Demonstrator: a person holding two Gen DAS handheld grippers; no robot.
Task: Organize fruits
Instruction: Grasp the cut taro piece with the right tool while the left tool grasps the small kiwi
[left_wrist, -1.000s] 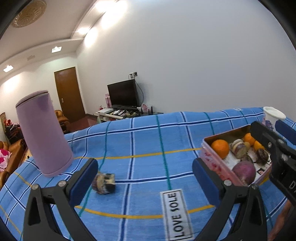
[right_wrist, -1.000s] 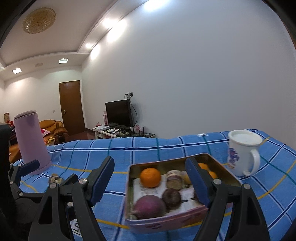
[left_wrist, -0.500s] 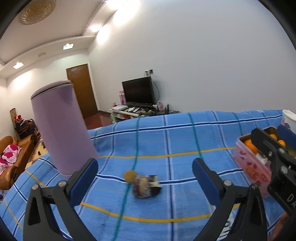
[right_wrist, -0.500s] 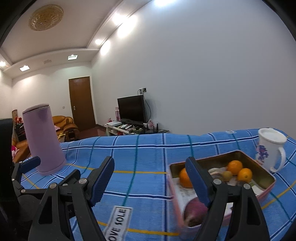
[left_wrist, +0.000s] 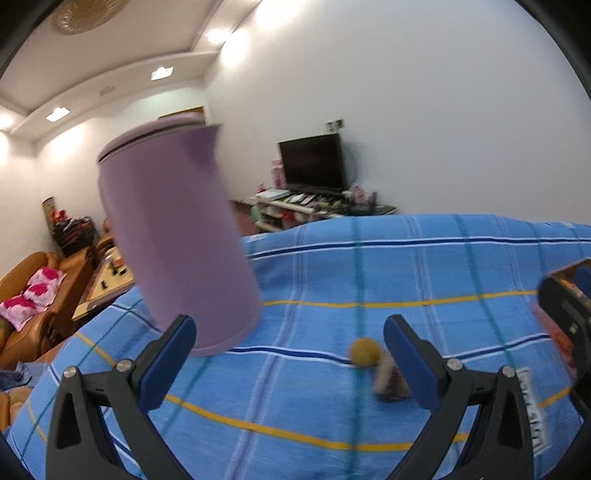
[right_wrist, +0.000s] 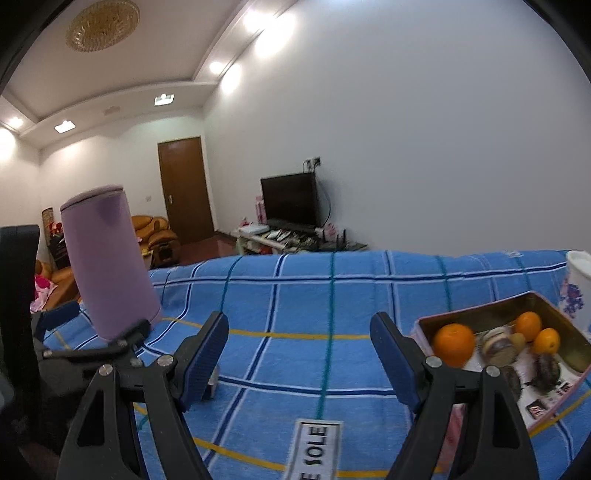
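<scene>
Both tongs, the left gripper (left_wrist: 290, 349) and right gripper (right_wrist: 299, 350), gape empty over a blue plaid cloth (right_wrist: 303, 295). Left of the rectangular metal tin (right_wrist: 480, 314) of round oranges (right_wrist: 453, 344), open cloth stretches to a smooth purple cylinder (right_wrist: 110, 258); a small yellow fruit (left_wrist: 365, 352) lies between.

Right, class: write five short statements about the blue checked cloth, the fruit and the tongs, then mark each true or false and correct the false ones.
1. Both tongs, left and right, are open and hold nothing. True.
2. The tin tray holds three orange fruits. True.
3. The purple container lies on its side. False: it stands upright on the blue checked cloth.
4. The small round yellow fruit sits inside the tray. False: it lies loose on the cloth.
5. The white mug stands beside the purple container. False: it stands by the tray.
</scene>
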